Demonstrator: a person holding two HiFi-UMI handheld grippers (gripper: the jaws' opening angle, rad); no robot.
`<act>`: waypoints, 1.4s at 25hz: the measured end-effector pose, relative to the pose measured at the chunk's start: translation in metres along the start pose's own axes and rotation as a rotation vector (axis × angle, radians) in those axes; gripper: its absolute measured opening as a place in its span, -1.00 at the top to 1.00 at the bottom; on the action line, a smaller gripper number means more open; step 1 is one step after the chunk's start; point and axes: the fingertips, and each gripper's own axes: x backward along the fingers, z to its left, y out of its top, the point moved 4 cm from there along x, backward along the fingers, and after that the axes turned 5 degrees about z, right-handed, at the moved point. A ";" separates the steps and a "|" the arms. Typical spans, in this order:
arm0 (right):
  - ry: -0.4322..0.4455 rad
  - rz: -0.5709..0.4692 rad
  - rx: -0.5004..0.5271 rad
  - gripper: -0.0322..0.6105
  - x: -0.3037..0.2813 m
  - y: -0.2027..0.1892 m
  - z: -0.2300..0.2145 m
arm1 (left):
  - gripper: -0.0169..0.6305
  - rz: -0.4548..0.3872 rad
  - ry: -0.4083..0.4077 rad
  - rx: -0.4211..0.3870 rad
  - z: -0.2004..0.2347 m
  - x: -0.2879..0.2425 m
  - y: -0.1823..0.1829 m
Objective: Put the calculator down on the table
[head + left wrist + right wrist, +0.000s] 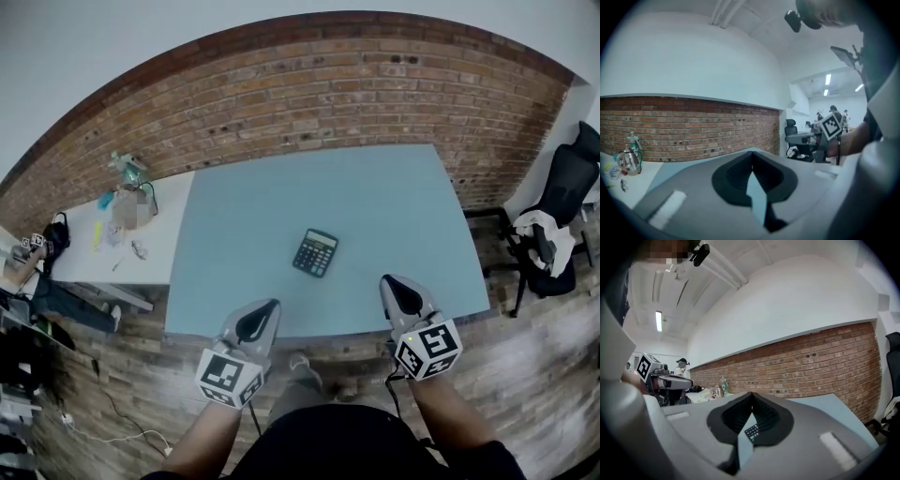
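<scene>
On the blue table: the calculator lies flat near the middle of the light-blue table, keys up and slightly askew, with nothing touching it.
At the near edge: the left gripper sits below and left of the calculator and the right gripper below and right; both are apart from it.
Left claw: pressed together at the tips, with nothing pinched.
Right claw: pressed together and empty; in its own view the calculator shows through the slot behind the tips.
Between grippers and calculator: only smooth table top.
Around: a white side table butts against the blue table's left side. A black office chair draped with pale cloth stands well apart on the right. A curved-looking brick wall runs behind, and the wood-plank floor lies below.
Containers: a clear, greenish bottle-like vessel stands among small clutter on the side table; its contents are too small to tell.
Materials and shapes: the calculator is a dark rectangular slab with rows of keys. The grippers are grey moulded shells with black ribbed pads, each carrying a white cube with black square markers.
</scene>
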 end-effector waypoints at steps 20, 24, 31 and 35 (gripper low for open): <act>0.025 -0.002 -0.036 0.89 0.058 -0.027 0.021 | 0.94 0.034 0.025 -0.032 -0.058 0.051 -0.016; -0.013 -0.009 -0.040 0.89 0.060 -0.030 0.022 | 0.94 0.027 0.010 -0.028 -0.054 0.054 -0.020; -0.057 -0.001 -0.021 0.89 0.056 -0.024 0.033 | 0.94 0.006 0.024 0.005 -0.031 0.065 -0.023; -0.079 -0.016 0.004 0.89 0.053 -0.013 0.037 | 0.94 -0.024 0.036 0.012 -0.016 0.072 -0.017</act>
